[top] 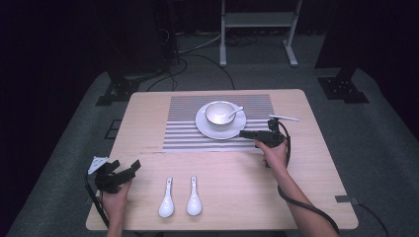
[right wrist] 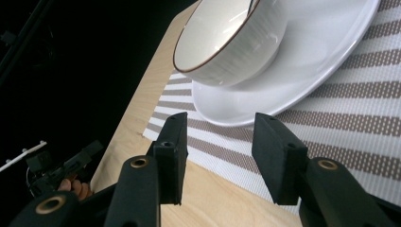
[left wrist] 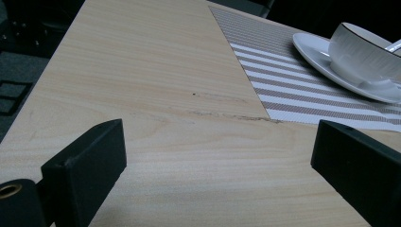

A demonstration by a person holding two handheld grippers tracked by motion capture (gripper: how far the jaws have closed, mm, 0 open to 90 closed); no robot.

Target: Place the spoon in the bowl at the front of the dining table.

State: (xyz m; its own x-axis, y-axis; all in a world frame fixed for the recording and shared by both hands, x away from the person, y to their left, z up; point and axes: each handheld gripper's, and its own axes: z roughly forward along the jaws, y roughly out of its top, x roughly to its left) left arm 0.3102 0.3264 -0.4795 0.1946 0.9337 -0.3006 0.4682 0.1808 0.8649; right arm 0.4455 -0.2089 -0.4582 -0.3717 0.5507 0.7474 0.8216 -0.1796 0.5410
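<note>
My right gripper (top: pixel 245 134) sits just beside the plate (top: pixel 206 131), jaws parted, empty. The bowl (top: pixel 220 113) stands on that plate; left gripper (top: pixel 127 168) wide open, well off. A low approach could clip the plate's rim and shove everything.

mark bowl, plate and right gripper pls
bowl (top: pixel 220 113), high view, inner wall
plate (top: pixel 205 126), high view, bare left rim
right gripper (right wrist: pixel 218 153), right gripper view, midway between its fingertips

High cam looks down over table (top: pixel 148 103); both claw cams sit low, sharing bowl (top: pixel 220 113).
</note>
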